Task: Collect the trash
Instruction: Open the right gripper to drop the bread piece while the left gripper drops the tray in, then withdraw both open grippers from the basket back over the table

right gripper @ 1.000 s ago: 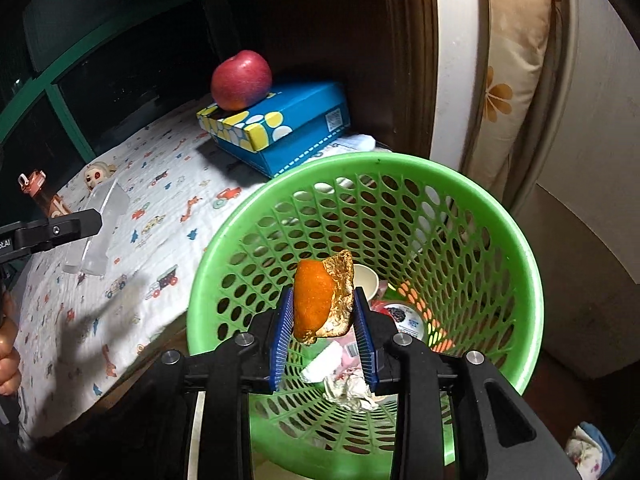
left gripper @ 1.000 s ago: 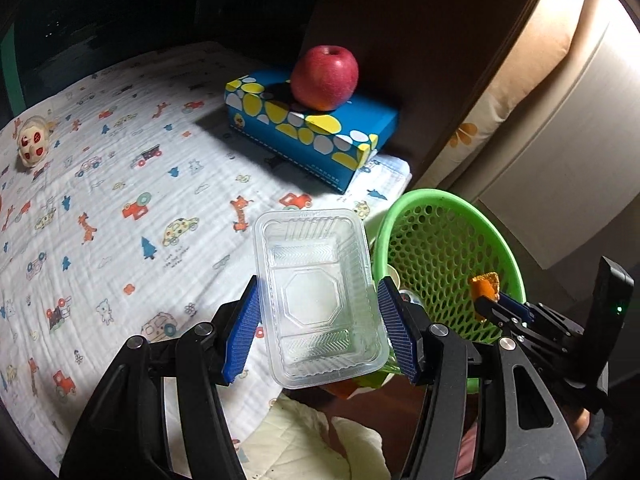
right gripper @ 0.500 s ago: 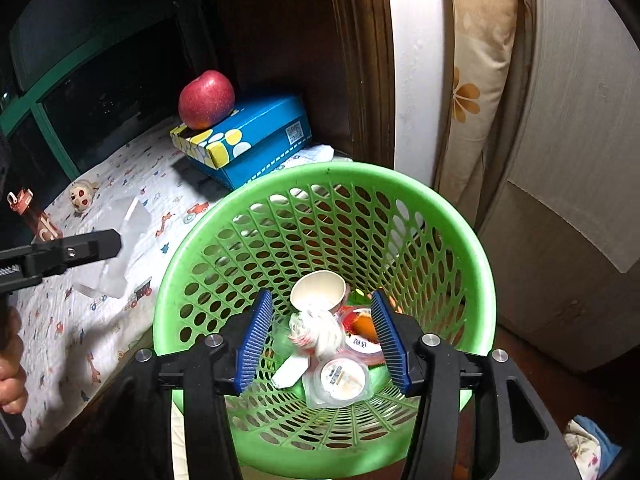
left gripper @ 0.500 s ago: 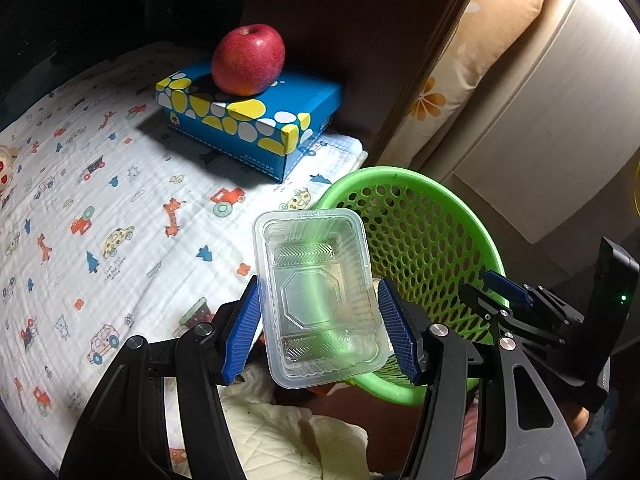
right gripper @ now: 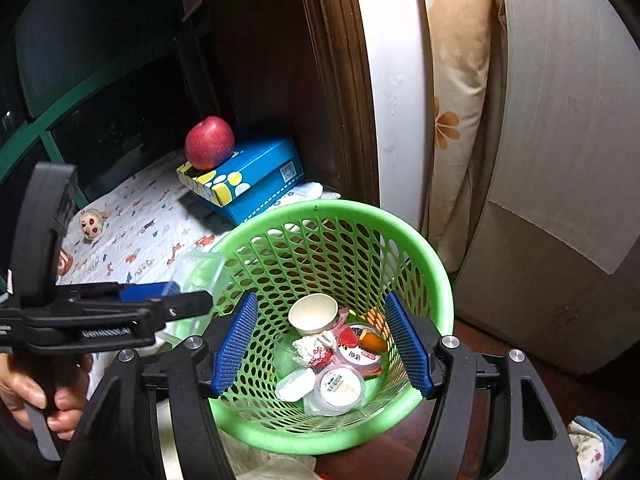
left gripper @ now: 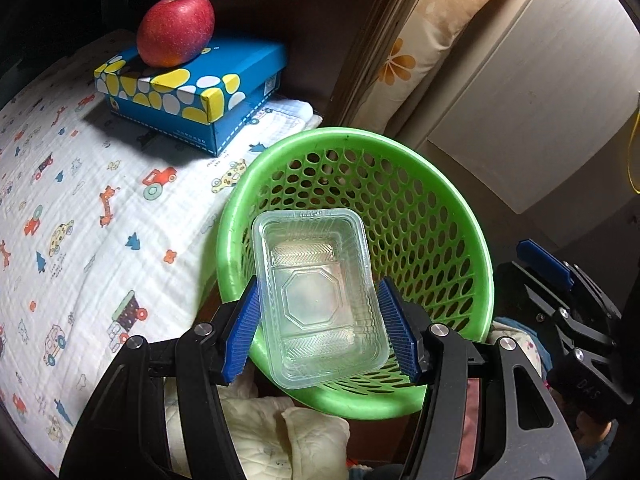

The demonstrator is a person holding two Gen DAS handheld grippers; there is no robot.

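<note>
clear tray pinched over the green basket, right gripper spread above the trash

the left gripper [left gripper: 318, 334] pinches a clear plastic tray [left gripper: 320, 300] by its long sides over the near rim of the green basket [left gripper: 460, 216]; the right gripper [right gripper: 326, 342] is spread wide and holds nothing above that basket. only the right wrist view shows the basket's contents: a paper cup [right gripper: 313, 314], crumpled wrapper, and sealed cups with printed lids too small to read. behind the basket, an apple [left gripper: 175, 28] sits on a blue box [left gripper: 200, 92].
</note>
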